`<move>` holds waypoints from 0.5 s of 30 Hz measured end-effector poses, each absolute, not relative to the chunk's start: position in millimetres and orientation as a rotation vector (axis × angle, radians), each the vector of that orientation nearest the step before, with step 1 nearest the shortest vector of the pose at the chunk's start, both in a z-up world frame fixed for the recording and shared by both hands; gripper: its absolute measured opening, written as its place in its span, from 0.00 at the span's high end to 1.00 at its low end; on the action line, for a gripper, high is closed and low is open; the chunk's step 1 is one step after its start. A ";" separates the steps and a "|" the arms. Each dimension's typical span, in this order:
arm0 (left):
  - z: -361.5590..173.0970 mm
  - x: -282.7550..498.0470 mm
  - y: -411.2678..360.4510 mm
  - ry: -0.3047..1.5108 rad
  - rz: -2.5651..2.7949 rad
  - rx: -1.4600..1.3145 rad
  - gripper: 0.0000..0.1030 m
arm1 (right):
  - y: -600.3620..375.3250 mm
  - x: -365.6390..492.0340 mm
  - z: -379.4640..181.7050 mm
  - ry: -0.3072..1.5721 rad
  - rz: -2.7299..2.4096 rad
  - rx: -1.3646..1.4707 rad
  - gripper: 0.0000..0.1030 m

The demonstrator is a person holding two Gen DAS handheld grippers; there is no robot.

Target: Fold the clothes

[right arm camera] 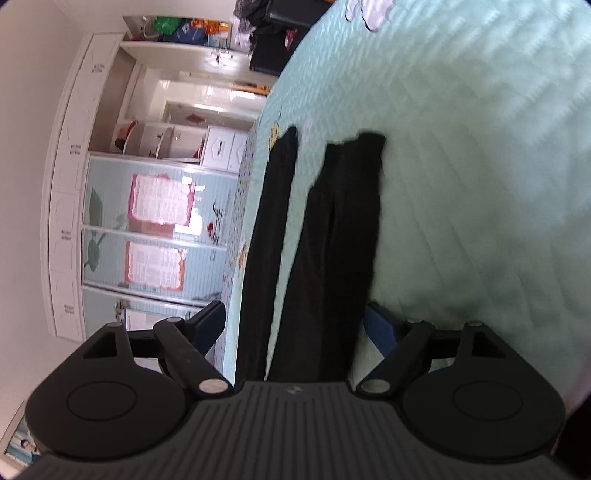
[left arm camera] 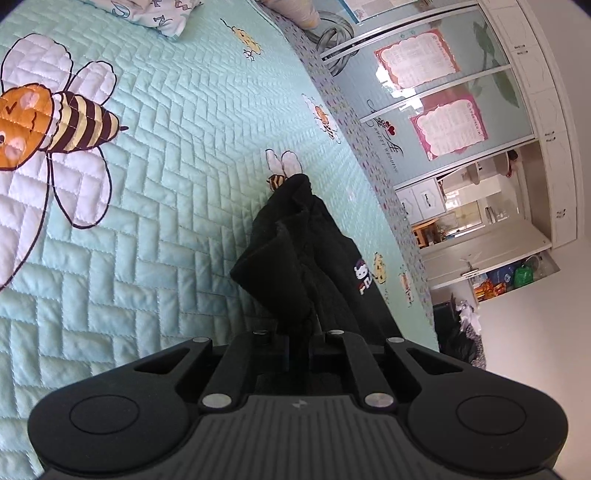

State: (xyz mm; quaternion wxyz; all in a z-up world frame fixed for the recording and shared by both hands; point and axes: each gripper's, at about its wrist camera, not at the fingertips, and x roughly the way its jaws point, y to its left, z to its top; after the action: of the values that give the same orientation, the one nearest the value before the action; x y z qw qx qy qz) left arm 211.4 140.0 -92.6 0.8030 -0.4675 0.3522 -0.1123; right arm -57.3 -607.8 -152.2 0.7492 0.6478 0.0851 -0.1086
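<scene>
The left gripper [left arm camera: 299, 338] is seen closed, its fingers brought together on a bunched fold of the black garment [left arm camera: 295, 258]. The cloth rises from between the jaws and runs away from the camera in a crumpled ridge, its far end lying on the quilt [left arm camera: 166, 221] beside a small printed bee. A small white cartoon logo [left arm camera: 364, 275] is shown on the garment's right side. The quilt is pale green, stitched in a herringbone pattern, and a large bee [left arm camera: 55, 122] is printed at the left. A patterned pillow [left arm camera: 159, 14] is seen at the far edge of the bed. Wardrobe doors [left arm camera: 443, 92] with pink sheets stuck to them stand to the right, past the bed's edge.

In the right wrist view the right gripper [right arm camera: 295, 325] is held wide open, its blue-padded fingers [right arm camera: 210, 321] spread to either side of the garment [right arm camera: 343, 229]. The cloth passes between the jaws but whether either pad touches it cannot be told. Here the garment is laid out along the quilt [right arm camera: 480, 184] in long dark strips: a broad one in the middle reaching far up the bed, and a narrower one to its left near the bed's edge. The wardrobe [right arm camera: 147, 221] stands to the left.
</scene>
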 end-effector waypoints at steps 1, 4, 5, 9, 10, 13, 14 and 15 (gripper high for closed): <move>-91.6 211.3 140.8 0.753 -0.241 -1.013 0.92 | -611.2 -53.9 -151.3 0.183 -0.254 1.414 0.20; -89.4 209.4 143.7 0.752 -0.240 -1.036 0.92 | -620.8 -45.0 -147.5 0.178 -0.306 1.409 0.20; -87.7 209.2 144.2 0.751 -0.241 -1.036 0.92 | -623.4 -42.4 -146.0 0.177 -0.324 1.399 0.20; -82.6 209.3 144.8 0.748 -0.251 -1.042 0.92 | -633.9 -30.9 -143.5 0.181 -0.375 1.362 0.19; -81.1 209.6 144.4 0.745 -0.254 -1.043 0.92 | -636.7 -27.6 -142.6 0.184 -0.381 1.361 0.18; -77.4 209.7 143.9 0.741 -0.257 -1.051 0.92 | -641.0 -19.9 -138.2 0.203 -0.404 1.322 0.23; -76.2 209.5 144.1 0.740 -0.258 -1.055 0.92 | -640.4 -18.9 -135.7 0.215 -0.414 1.296 0.49; -74.4 208.7 145.0 0.738 -0.258 -1.061 0.92 | -639.8 -20.0 -132.4 0.229 -0.423 1.281 0.91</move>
State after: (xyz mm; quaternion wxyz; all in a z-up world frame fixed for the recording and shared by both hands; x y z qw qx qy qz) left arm 208.7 145.0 -74.4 0.7905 -0.4931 0.3430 -0.1198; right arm -20.0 -639.8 -132.4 0.7750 0.5916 0.1057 -0.1956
